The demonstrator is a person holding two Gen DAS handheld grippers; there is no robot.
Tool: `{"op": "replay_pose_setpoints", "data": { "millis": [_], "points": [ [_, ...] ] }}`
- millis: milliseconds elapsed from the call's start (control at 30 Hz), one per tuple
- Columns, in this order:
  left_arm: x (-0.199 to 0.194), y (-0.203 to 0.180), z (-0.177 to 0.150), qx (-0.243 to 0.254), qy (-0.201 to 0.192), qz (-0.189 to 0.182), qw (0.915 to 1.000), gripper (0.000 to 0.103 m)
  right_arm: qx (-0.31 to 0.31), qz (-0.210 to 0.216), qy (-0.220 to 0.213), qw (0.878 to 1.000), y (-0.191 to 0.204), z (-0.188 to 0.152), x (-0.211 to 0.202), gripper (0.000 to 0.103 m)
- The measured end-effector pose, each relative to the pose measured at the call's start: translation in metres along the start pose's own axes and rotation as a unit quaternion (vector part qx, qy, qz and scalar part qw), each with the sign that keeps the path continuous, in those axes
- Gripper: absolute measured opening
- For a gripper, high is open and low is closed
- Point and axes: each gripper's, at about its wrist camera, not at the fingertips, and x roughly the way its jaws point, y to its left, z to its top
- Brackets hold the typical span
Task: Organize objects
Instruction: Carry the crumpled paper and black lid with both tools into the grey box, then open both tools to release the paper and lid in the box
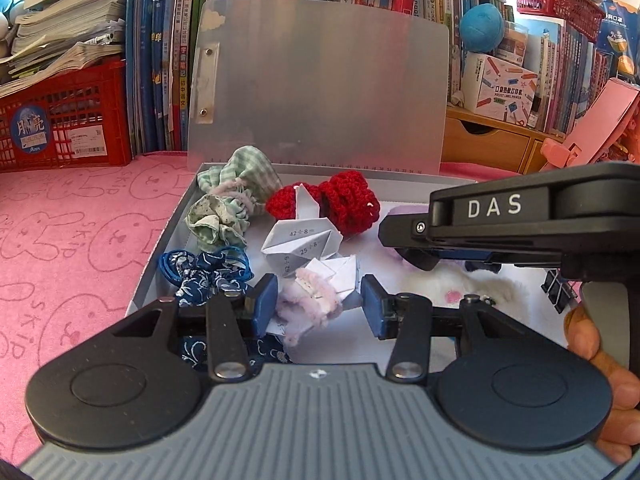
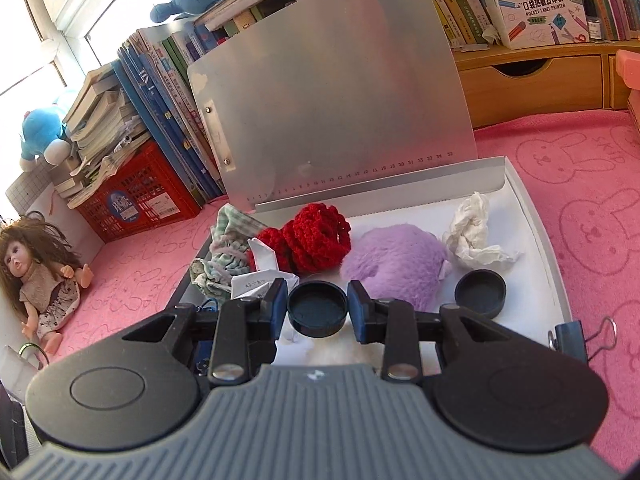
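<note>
An open, shallow grey storage case (image 2: 536, 216) lies on a pink bunny-print cloth (image 1: 80, 240), its translucent lid (image 1: 320, 88) standing upright at the far edge against a wall of books (image 1: 168, 60). The case is crowded along its left and far sides: a green gingham scrunchie (image 1: 232, 196) in the far-left corner, a navy patterned hair tie (image 1: 208, 272) against the left wall, a red crochet piece (image 2: 312, 240) at the back, and folded white paper (image 1: 298, 240) printed with sums between them. A purple plush toy (image 2: 396, 260) sits mid-case, crumpled white tissue (image 2: 476, 232) near the right wall, and a second black cap (image 2: 480, 292) rests loose on the floor beside the plush. Bare white floor remains only toward the near-right corner, where a black binder clip (image 2: 576, 336) grips the rim.

The right gripper (image 2: 318, 308) pinches a round black cap (image 2: 317, 310) between its blue pads, held above the case floor. The left gripper (image 1: 318, 306) has its jaws partly apart, straddling a pale pink chenille piece (image 1: 308, 304) without clearly pressing it. Outside, a red crate (image 1: 64, 120) and a doll (image 2: 40, 272) border the left, leaving open cloth to the right
</note>
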Motion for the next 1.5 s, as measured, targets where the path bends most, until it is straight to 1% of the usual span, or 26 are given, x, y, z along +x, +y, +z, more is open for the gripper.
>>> {"op": "replay_pose_setpoints", "data": {
  "millis": [200, 333, 467, 600, 767, 933, 1133, 1267, 1333, 1500],
  "points": [
    [0.012, 0.003, -0.001, 0.015, 0.004, 0.013, 0.9998, 0.052, -0.023, -0.019, 0.011, 0.999, 0.005, 0.003, 0.016, 0.038],
    [0.015, 0.003, -0.001, 0.018, 0.005, 0.014, 0.9997, 0.052, -0.036, -0.03, 0.014, 0.999, 0.01, 0.005, 0.024, 0.038],
    [0.016, 0.002, -0.002, 0.026, 0.006, 0.016, 0.9995, 0.052, -0.037, -0.032, 0.018, 0.999, 0.011, 0.004, 0.028, 0.04],
    [0.016, 0.002, -0.002, 0.025, 0.007, 0.016, 0.9995, 0.052, -0.036, -0.033, 0.019, 0.999, 0.011, 0.002, 0.029, 0.04],
    [0.015, 0.0, -0.003, 0.027, 0.006, 0.018, 0.9995, 0.052, -0.036, -0.033, 0.017, 0.999, 0.011, 0.002, 0.026, 0.044],
    [0.011, -0.002, -0.002, 0.026, 0.006, 0.018, 0.9995, 0.052, -0.028, -0.027, 0.012, 0.999, 0.008, 0.002, 0.018, 0.047],
    [0.0, -0.007, 0.001, 0.028, 0.001, 0.018, 0.9995, 0.053, -0.029, -0.026, -0.002, 0.999, 0.007, 0.005, -0.001, 0.053],
    [-0.013, -0.011, 0.002, 0.032, -0.006, 0.017, 0.9993, 0.054, -0.038, -0.027, -0.014, 0.999, 0.008, 0.005, -0.018, 0.056],
    [-0.02, -0.012, 0.003, 0.033, -0.009, 0.017, 0.9993, 0.056, -0.039, -0.025, -0.02, 0.999, 0.007, 0.004, -0.028, 0.057],
    [-0.042, -0.017, 0.001, 0.047, -0.018, 0.012, 0.9987, 0.057, -0.049, -0.022, -0.034, 0.998, 0.008, -0.001, -0.051, 0.057]
  ]
}}
